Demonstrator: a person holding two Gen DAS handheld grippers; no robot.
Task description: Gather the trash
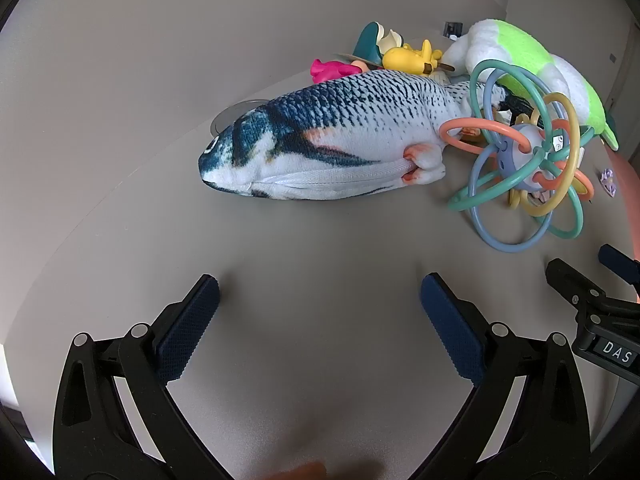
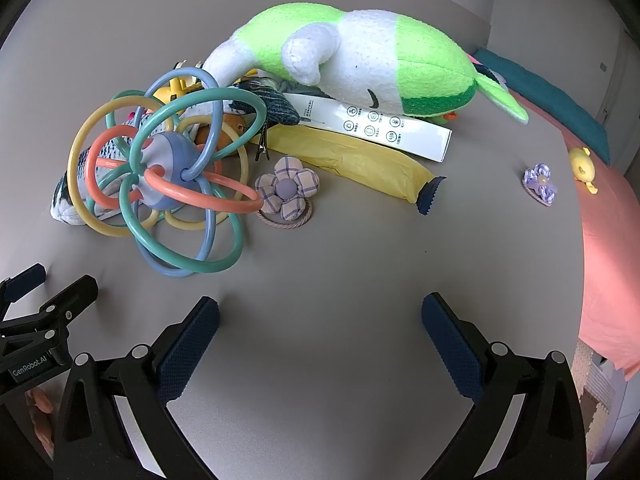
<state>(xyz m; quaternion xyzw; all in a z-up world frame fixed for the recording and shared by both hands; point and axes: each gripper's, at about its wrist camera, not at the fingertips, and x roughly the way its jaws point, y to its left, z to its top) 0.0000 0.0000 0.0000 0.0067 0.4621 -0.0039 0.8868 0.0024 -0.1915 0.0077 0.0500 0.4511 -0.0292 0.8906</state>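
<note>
A crumpled yellow wrapper [image 2: 360,164] with a dark serrated end lies on the grey table [image 2: 340,280], beside a white printed carton [image 2: 380,126] that sits partly under a green-and-white plush [image 2: 380,56]. My right gripper [image 2: 320,336] is open and empty, low over bare table in front of the wrapper. My left gripper [image 1: 320,316] is open and empty, in front of a plush fish [image 1: 340,136]. Each gripper shows at the edge of the other's view: the right one in the left wrist view [image 1: 592,292], the left one in the right wrist view [image 2: 44,296].
A toy of coloured loops [image 2: 168,176] [image 1: 528,160] stands between the grippers. Two fabric flower hair ties [image 2: 286,190] [image 2: 540,182], small yellow and pink toys [image 1: 412,58], a yellow duck [image 2: 582,164], and pink and teal cloth [image 2: 608,240] at the right edge.
</note>
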